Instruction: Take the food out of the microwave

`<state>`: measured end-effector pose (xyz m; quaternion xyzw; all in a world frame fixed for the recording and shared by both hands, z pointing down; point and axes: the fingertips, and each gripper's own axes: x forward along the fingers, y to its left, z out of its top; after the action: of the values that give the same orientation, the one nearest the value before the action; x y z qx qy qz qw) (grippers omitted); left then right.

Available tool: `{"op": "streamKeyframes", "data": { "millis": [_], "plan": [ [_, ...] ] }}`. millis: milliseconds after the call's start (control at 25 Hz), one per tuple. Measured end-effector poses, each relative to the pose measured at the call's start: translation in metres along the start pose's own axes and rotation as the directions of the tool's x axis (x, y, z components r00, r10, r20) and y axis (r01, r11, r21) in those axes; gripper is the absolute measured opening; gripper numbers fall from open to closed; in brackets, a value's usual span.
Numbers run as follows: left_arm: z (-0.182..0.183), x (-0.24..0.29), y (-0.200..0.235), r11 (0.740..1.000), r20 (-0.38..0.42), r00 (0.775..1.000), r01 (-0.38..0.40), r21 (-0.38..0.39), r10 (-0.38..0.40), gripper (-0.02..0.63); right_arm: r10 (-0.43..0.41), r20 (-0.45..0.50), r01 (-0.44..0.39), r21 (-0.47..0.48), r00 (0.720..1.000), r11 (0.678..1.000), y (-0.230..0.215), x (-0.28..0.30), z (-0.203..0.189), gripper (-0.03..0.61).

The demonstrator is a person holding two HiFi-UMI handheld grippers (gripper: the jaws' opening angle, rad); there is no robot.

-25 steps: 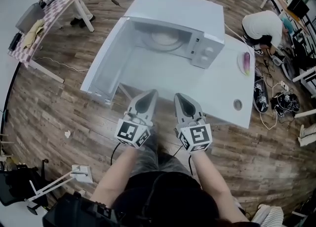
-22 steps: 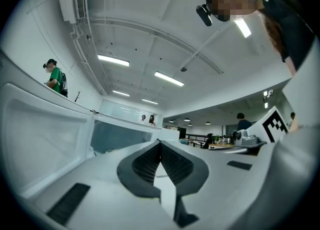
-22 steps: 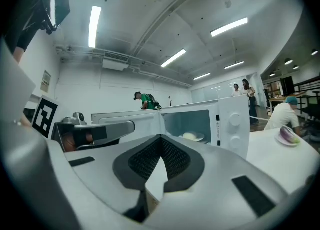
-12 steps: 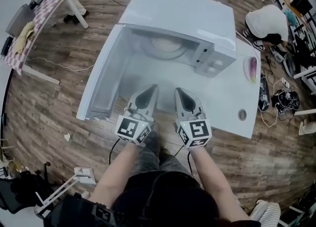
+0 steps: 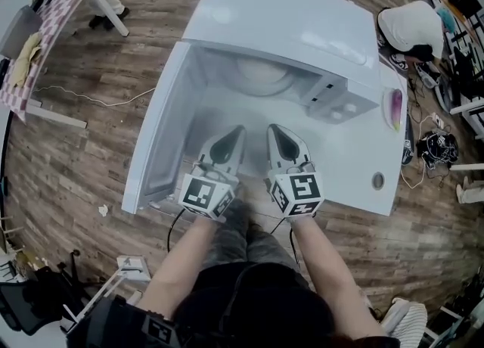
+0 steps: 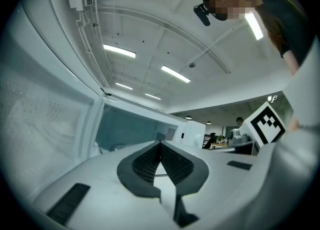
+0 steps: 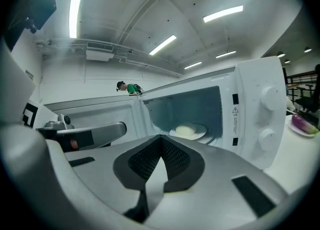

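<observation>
Left tongs (image 5: 235, 132) and right tongs (image 5: 273, 129) are grey, with black ribbed pads (image 6: 149, 161) and black-and-white marker cubes (image 5: 206, 197).

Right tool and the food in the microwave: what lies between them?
Nothing stands there. The right gripper view shows the right tool facing the food through the open microwave doorway.

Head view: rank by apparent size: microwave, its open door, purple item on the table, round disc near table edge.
1. Microwave, largest.
2. Door, seen at a slant, so likely foreshortened.
3. Purple item.
4. Disc, smallest; the last two are both tiny here.
</observation>
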<state>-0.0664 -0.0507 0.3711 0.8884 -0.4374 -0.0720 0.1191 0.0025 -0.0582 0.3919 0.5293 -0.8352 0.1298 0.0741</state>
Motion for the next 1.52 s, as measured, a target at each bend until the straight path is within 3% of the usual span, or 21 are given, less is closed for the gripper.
{"op": "streamKeyframes", "data": {
  "millis": [280, 720, 960, 1160, 1520],
  "plan": [
    [-0.001, 0.013, 0.024, 1.000, 0.001, 1.000, 0.006, -0.016, -0.006, 0.009, -0.071, -0.039, 0.072, 0.035, 0.997, 0.997, -0.016, 0.033, -0.002, 0.014],
    [-0.019, 0.040, 0.032, 1.000, -0.022, 1.000, 0.007, -0.024, -0.007, 0.009, -0.086, -0.063, 0.095, 0.161, 0.994, 0.982, -0.038, 0.073, -0.004, 0.014],
    [-0.028, 0.051, 0.040, 0.999, -0.026, 0.999, -0.023, -0.023, 0.023, 0.009, -0.124, -0.094, 0.146, 0.286, 0.988, 0.947, -0.062, 0.092, -0.008, 0.015],
    [-0.036, 0.055, 0.044, 0.999, -0.036, 0.999, -0.041, -0.011, 0.041, 0.009, -0.159, -0.133, 0.194, 0.323, 0.978, 0.926, -0.077, 0.108, -0.009, 0.020],
    [-0.046, 0.059, 0.044, 0.999, -0.048, 0.998, -0.046, -0.007, 0.045, 0.009, -0.184, -0.208, 0.255, 0.401, 0.961, 0.880, -0.089, 0.127, -0.019, 0.107]
  ]
}}
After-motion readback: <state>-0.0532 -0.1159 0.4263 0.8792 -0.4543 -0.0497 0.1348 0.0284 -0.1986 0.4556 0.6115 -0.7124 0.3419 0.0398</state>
